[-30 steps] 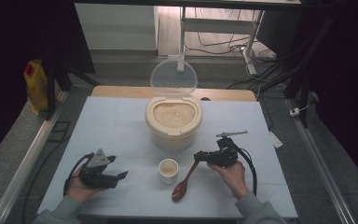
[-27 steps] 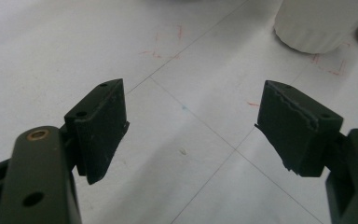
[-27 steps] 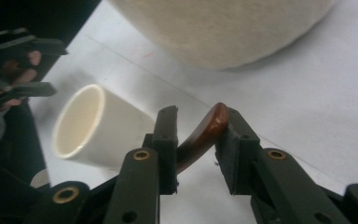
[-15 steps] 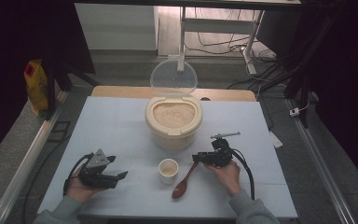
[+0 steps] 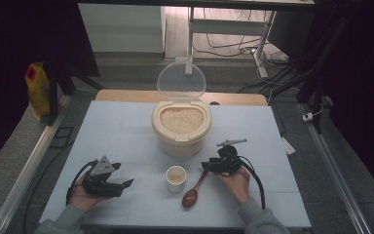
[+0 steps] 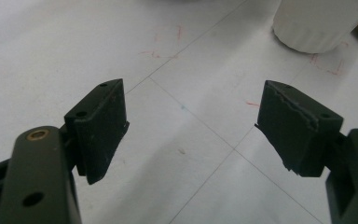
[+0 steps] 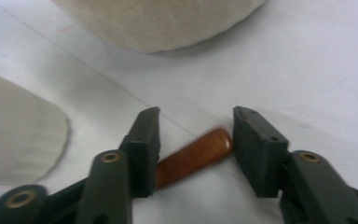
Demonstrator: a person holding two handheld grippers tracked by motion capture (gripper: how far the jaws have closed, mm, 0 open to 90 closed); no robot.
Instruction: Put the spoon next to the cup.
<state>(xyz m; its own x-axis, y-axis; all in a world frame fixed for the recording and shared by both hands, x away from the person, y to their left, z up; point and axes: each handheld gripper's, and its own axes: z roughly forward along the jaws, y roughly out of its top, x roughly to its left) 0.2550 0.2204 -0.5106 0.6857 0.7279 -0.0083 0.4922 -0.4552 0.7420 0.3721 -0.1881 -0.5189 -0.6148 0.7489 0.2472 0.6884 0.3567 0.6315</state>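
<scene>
The right gripper (image 5: 208, 166), its jaws just opening and now apart around the handle tip of the brown wooden spoon (image 5: 194, 191) lying right of the small white cup (image 5: 176, 178), no longer pinches it, while the left gripper (image 5: 121, 176) rests wide open and empty at the near left.

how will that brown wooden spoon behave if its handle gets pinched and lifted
The glossy brown wooden spoon looks stiff, so it probably won't bend. Its polished, rounded handle may slip or twist between the right claw pads. Gripped at the handle end, the bowl would likely droop.
</scene>
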